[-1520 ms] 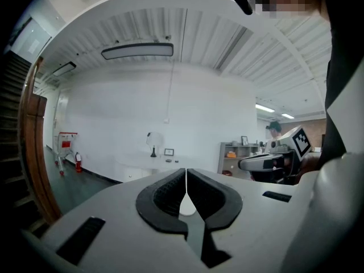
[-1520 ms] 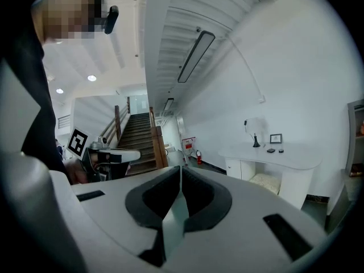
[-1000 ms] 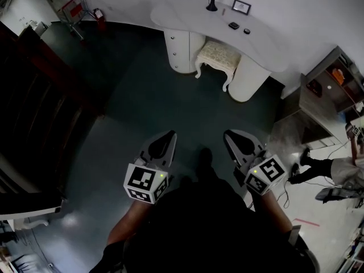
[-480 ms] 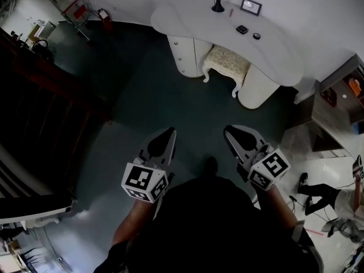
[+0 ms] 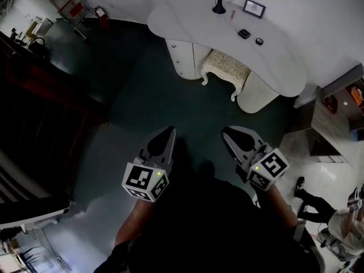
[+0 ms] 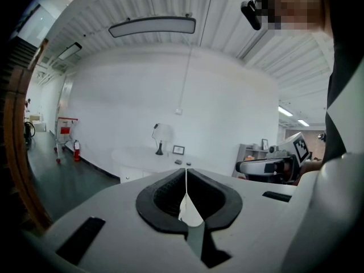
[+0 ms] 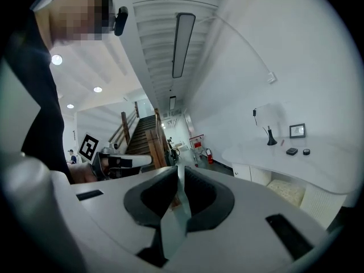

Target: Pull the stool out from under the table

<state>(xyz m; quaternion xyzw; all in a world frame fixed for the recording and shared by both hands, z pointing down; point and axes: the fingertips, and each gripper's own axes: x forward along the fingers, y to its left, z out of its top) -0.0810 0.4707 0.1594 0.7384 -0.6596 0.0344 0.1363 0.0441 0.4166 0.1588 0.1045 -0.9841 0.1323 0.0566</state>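
Observation:
The stool [image 5: 226,69], with a cream patterned cushion and white curved legs, stands tucked under the white curved table [image 5: 187,16] between its two round pedestals. My left gripper [image 5: 170,130] and right gripper [image 5: 225,132] are held side by side over the dark floor, well short of the stool. Both are shut with nothing between the jaws. From the right gripper [image 7: 180,169], the cushion [image 7: 287,191] shows below the tabletop [image 7: 273,155]. The left gripper [image 6: 186,170] points toward the table [image 6: 142,154], and its body hides the stool.
A lamp [image 5: 218,4], a picture frame [image 5: 254,8] and small dark items [image 5: 244,33] sit on the table. A red cart [image 5: 74,5] stands at the back left. A dark staircase [image 5: 34,95] runs along the left. Shelving [image 5: 344,95] and a person's legs [image 5: 318,209] are at the right.
The table and stool have come nearer and lower in the head view as I walked toward them. Both grippers stayed shut and kept their side-by-side position.

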